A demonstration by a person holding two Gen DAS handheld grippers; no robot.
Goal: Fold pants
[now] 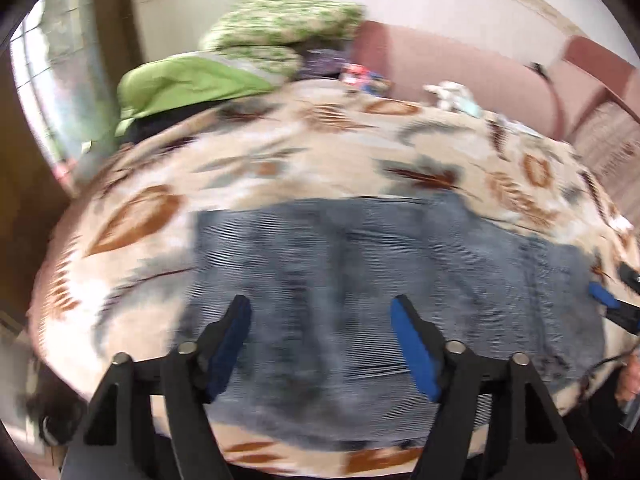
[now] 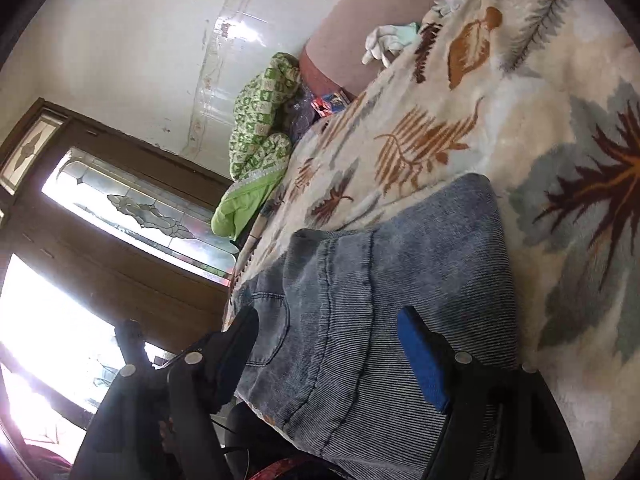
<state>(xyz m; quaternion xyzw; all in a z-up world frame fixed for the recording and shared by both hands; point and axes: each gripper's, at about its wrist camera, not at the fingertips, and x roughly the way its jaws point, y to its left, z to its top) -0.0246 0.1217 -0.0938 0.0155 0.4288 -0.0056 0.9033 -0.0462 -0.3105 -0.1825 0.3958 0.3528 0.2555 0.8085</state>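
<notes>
Blue-grey denim pants [image 1: 360, 256] lie folded in a flat rectangle on a cream blanket with a leaf pattern [image 1: 280, 160]. The left wrist view is blurred. My left gripper [image 1: 320, 306] hangs over the near part of the pants, open, with nothing between its blue pads. In the right wrist view the pants [image 2: 432, 248] show a seam and a back pocket. My right gripper [image 2: 328, 316] is open just above their near end, the pads apart from the cloth. A blue fingertip [image 1: 602, 294] of the right gripper shows at the pants' right edge.
A green quilt and patterned pillows [image 1: 256, 52] are piled at the bed's far left. A pink headboard [image 1: 440, 64] runs behind, with white gloves [image 2: 386, 44] and a small colourful box [image 2: 330, 102] near it. A wooden door with glass panes [image 2: 120, 208] stands beside the bed.
</notes>
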